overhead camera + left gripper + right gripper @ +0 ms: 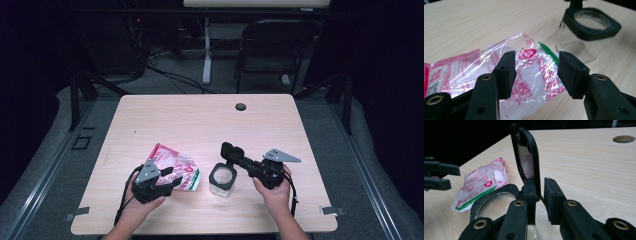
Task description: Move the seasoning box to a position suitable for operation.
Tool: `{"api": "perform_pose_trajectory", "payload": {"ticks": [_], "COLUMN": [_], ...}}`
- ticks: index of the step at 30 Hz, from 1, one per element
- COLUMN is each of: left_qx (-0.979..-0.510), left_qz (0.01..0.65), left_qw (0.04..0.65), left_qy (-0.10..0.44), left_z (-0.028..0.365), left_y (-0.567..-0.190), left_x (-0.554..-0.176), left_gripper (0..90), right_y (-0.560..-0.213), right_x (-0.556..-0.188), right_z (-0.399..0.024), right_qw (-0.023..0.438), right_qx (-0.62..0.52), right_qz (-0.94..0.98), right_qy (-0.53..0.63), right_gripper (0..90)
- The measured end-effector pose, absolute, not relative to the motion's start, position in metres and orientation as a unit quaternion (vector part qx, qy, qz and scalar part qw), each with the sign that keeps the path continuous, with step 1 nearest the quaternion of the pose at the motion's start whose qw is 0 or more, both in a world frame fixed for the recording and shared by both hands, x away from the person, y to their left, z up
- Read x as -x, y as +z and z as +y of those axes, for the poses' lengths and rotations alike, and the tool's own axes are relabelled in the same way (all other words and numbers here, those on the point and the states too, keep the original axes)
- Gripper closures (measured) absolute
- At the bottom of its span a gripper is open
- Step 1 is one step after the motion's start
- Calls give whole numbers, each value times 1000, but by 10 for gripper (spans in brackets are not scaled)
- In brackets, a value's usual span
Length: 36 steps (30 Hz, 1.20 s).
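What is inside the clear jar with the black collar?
The jar looks empty: through its open mouth and clear wall, the table shows. Its hinged lid stands raised. From the right gripper view, the tongs cover the lower part of the jar.

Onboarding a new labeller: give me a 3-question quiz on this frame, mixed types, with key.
1. True or false: the left gripper is clamped on the pink-and-clear plastic packet.
2. Multiple choice: the flip lid of the clear jar stands A) closed flat, B) hinged up and open, C) off the jar, lying on the table.
3. Which side of the jar is the packet on in the high view?

Key:
1. False: its jaws stand apart above the packet, pads not pressing.
2. B: it rises upright by the right gripper; whether the pads grip it cannot be told.
3. Left, close beside it.
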<state>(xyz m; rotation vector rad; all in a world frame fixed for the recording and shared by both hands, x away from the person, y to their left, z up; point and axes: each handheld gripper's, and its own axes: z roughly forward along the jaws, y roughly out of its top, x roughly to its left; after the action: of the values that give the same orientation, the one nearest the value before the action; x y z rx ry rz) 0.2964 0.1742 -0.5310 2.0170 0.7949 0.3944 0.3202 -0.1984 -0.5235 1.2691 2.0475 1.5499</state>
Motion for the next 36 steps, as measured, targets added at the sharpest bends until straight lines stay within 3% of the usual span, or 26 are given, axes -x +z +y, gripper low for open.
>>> {"api": "perform_pose_trajectory", "payload": {"ticks": [12,18,31,36], "left_qx": [-826,-810,-843,-865], "left_qz": [309,320,301,278], "left_qw": [447,473,414,362], "left_qy": [151,137,168,211], "left_z": [170,180,197,191], "left_y": [-535,-520,-539,-551], "left_x": [-298,-299,-277,-281], "left_gripper": [475,460,439,417], "right_y": [-528,-527,-528,-529], "right_x": [-315,-310,-306,-307], "right_z": [-204,-205,-202,-202], "right_qw": [125,141,147,143], "right_qx": [-445,-446,-444,-447], "right_qz": [701,700,701,697], "right_qy": [543,540,538,542], "right_gripper": [732,696,660,653]}}
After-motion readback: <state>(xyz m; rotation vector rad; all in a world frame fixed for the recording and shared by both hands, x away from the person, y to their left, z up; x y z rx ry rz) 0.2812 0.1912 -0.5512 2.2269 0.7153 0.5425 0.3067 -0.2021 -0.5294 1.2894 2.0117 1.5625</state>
